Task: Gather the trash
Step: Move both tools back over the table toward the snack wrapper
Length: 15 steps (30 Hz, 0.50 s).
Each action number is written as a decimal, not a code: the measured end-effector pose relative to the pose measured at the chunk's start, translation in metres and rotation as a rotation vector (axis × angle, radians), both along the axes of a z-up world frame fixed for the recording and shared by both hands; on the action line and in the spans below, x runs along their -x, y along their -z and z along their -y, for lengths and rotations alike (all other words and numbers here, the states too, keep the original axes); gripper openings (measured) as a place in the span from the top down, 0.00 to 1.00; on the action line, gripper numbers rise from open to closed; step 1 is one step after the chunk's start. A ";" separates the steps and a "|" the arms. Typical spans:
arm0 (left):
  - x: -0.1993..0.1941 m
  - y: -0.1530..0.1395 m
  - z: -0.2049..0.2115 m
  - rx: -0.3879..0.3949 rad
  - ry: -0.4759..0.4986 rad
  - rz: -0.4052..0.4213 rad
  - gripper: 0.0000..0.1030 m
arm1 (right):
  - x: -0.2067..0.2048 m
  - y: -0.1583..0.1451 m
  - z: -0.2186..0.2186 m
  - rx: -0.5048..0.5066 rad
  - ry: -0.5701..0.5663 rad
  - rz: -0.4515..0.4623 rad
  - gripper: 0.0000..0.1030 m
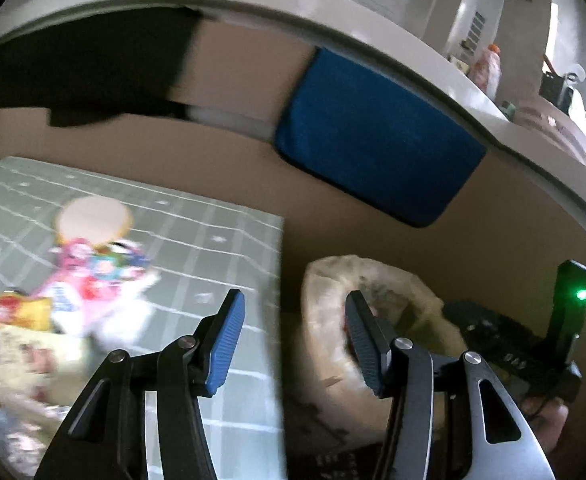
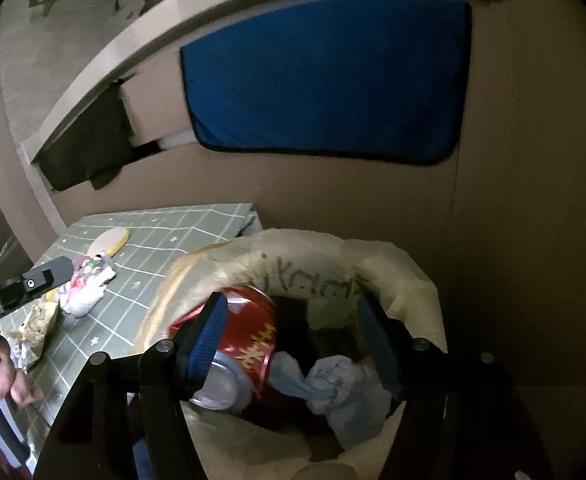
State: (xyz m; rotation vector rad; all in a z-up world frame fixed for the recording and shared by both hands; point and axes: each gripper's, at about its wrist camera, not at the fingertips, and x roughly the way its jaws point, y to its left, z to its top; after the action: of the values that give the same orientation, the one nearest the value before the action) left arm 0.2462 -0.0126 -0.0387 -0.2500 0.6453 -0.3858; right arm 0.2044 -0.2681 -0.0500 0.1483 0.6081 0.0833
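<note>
Right wrist view: the right gripper (image 2: 293,340) gapes wide over the bag (image 2: 373,264), gripping nothing; a red can (image 2: 249,332) lies inside against its nine-o'clock finger, beside crumpled blue cloth (image 2: 341,380). Left gripper (image 1: 293,336) also spread wide, empty. Wrappers (image 1: 93,276) lie at nine o'clock on the checked mat (image 1: 221,232).

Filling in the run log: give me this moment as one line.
left tool: open, empty | right tool: open over bag | can: against left pad, dropping in | wrappers: on mat
</note>
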 end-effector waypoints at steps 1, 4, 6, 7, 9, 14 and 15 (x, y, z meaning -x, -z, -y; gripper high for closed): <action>0.004 -0.002 -0.008 -0.002 -0.017 0.005 0.48 | 0.002 -0.004 -0.004 0.006 -0.006 0.010 0.37; 0.016 -0.008 -0.038 -0.006 -0.075 0.019 0.48 | 0.006 -0.015 -0.023 0.033 -0.032 0.038 0.37; 0.026 -0.008 -0.060 -0.005 -0.112 0.024 0.48 | 0.008 -0.022 -0.037 0.049 -0.066 0.049 0.37; 0.030 -0.009 -0.070 -0.008 -0.132 0.025 0.48 | 0.008 -0.025 -0.046 0.058 -0.089 0.050 0.37; 0.040 -0.010 -0.093 -0.015 -0.177 0.023 0.48 | 0.008 -0.028 -0.063 0.075 -0.126 0.054 0.37; 0.059 -0.005 -0.153 -0.009 -0.289 0.011 0.48 | 0.008 -0.034 -0.103 0.106 -0.200 0.080 0.37; 0.063 -0.002 -0.168 0.002 -0.322 0.001 0.48 | 0.007 -0.035 -0.112 0.110 -0.213 0.082 0.37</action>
State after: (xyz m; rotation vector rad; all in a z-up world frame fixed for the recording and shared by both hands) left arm 0.1830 0.1553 -0.0368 -0.3493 0.5915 -0.0774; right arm 0.1976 -0.1561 -0.0147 -0.0271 0.5439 0.2601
